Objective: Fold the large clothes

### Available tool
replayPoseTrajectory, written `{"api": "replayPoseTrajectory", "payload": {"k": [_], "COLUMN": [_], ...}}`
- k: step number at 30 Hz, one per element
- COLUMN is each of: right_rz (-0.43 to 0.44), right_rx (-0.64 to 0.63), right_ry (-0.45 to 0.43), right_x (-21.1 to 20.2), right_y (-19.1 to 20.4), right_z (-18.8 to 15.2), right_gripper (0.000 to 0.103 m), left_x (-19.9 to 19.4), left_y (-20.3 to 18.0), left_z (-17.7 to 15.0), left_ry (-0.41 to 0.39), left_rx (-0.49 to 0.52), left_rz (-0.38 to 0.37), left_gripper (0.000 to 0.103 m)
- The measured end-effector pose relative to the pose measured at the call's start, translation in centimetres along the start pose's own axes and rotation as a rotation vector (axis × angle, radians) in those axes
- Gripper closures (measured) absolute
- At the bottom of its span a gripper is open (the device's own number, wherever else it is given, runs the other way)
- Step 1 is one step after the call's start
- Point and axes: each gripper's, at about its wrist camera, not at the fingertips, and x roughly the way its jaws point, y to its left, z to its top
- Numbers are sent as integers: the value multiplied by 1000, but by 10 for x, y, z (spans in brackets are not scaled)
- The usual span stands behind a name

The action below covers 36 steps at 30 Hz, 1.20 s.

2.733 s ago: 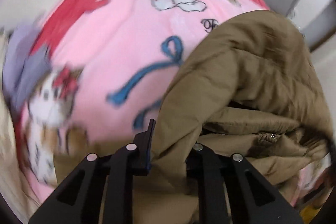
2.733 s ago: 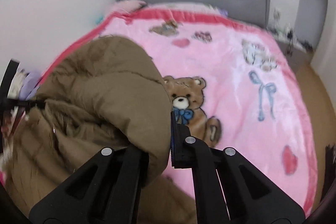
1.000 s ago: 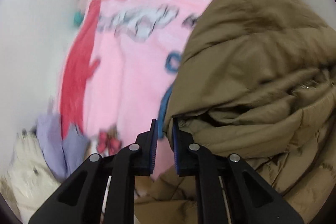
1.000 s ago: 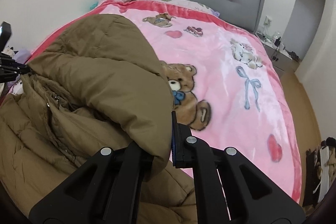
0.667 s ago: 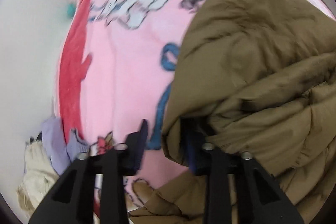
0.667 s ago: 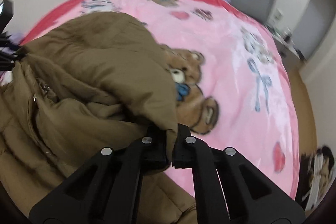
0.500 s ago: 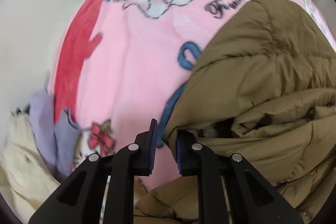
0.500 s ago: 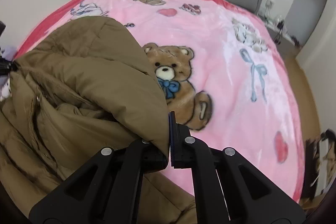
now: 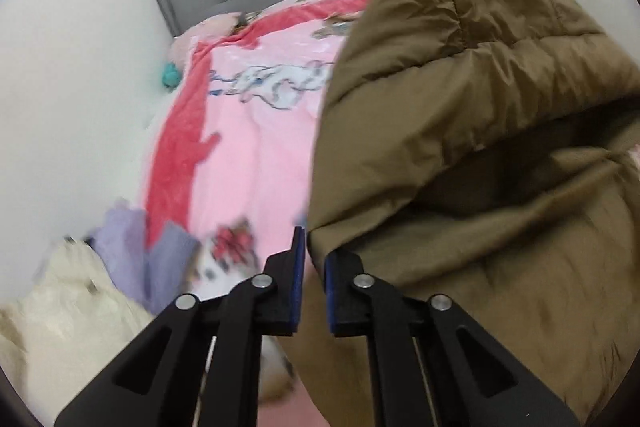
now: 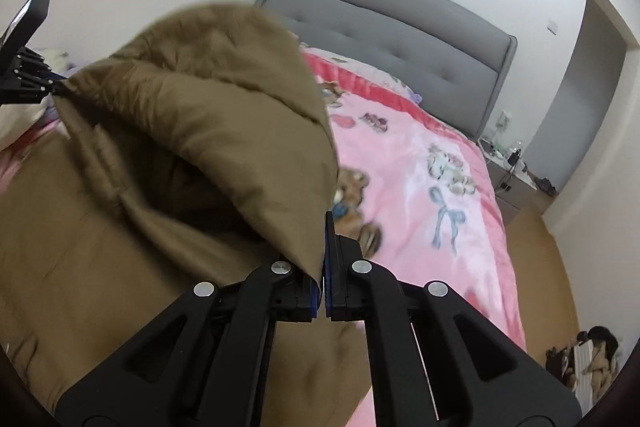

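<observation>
A brown padded jacket (image 9: 460, 147) hangs lifted over the pink cartoon blanket (image 9: 256, 155) on the bed. Its folded top edge is stretched between both grippers. My left gripper (image 9: 314, 255) has its jaws closing on a corner of the jacket's edge, and fabric runs down between the blue pads. In the right wrist view the jacket (image 10: 192, 131) fills the left half. There my right gripper (image 10: 323, 247) is shut on the other corner, and the left gripper (image 10: 56, 87) pinches the far end at the left rim.
A grey padded headboard (image 10: 400, 39) closes the far end of the bed. A lavender cloth (image 9: 136, 247) and a cream cloth (image 9: 60, 307) lie at the bed's left side. A nightstand (image 10: 516, 183), wood floor (image 10: 540, 287) and a doorway (image 10: 588, 107) are on the right.
Both grippers have risen and tilted up with the jacket's edge, so the headboard and wall now show. The left jaws widened briefly, then narrowed again on the fabric.
</observation>
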Motion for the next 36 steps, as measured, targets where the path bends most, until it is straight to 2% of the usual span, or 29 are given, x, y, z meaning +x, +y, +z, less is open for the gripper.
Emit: {"api": "replayPoseTrajectory", "payload": {"k": [2,4,7,10,11,15,16,17,18,19,20,21,22,25,26,27,29,30,31,32,33,35,36], "right_rz": [-8,6,-24,-37,-41,-20,20,42,66,94,108,124,143,244,266,265,255,268,298,322,355,421,429], "right_rx": [-21,-16,-44,-67,-79,-60,-52,-57,-79,-117,-185,-262,-336,-492,-528,-577,-579,-552,-506,-474,-453,-423,-418], "right_ry": [26,55,72,79,72,72,80,89,95,94,69,37,8,-36,-52,-83,-101,-71,4,49,75,136,143], "right_x": [-12,-14,-10,-2,-1,-9,-16,-21,-27,-34,-45,-54,-60,-57,-52,-40,-11,9,44,68,85,114,120], "right_y": [15,24,37,40,40,24,16,13,10,7,5,5,4,6,8,11,20,21,20,20,21,26,26], "right_z": [-30,-53,-85,-100,-102,-97,-92,-88,-83,-77,-68,-58,-47,-10,0,15,42,52,66,74,78,85,87], "right_gripper": [101,100,100,98,93,59,58,57,50,45,32,26,26,21,18,13,9,9,11,23,49,91,91], "left_x": [-10,-7,-3,6,7,2,-2,-11,-18,-29,-39,-46,-56,-64,-60,-50,-28,-13,2,21,34,56,60], "left_y": [-1,-13,-32,-32,-31,-31,-29,-28,-27,-27,-26,-26,-28,-38,-43,-50,-60,-64,-67,-68,-68,-68,-68], "left_z": [-38,-73,-102,-109,-109,-108,-105,-102,-99,-97,-94,-91,-83,-52,-37,-18,10,23,36,49,59,69,71], "left_ry": [-3,38,55,58,52,62,62,64,56,33,7,-15,-45,-102,-105,-98,-94,-54,-3,59,103,148,142], "left_rx": [-24,-29,-34,-110,-110,-81,-56,1,54,131,209,271,382,605,656,714,750,746,721,669,625,579,570], "left_rz": [-43,-72,-80,-101,-98,-122,-123,-118,-113,-93,-61,-39,-18,-11,-27,-49,-44,-73,-112,-169,-208,-203,-201], "left_gripper": [94,94,94,94,94,91,88,78,65,58,50,44,41,25,15,13,13,13,15,25,46,67,79]}}
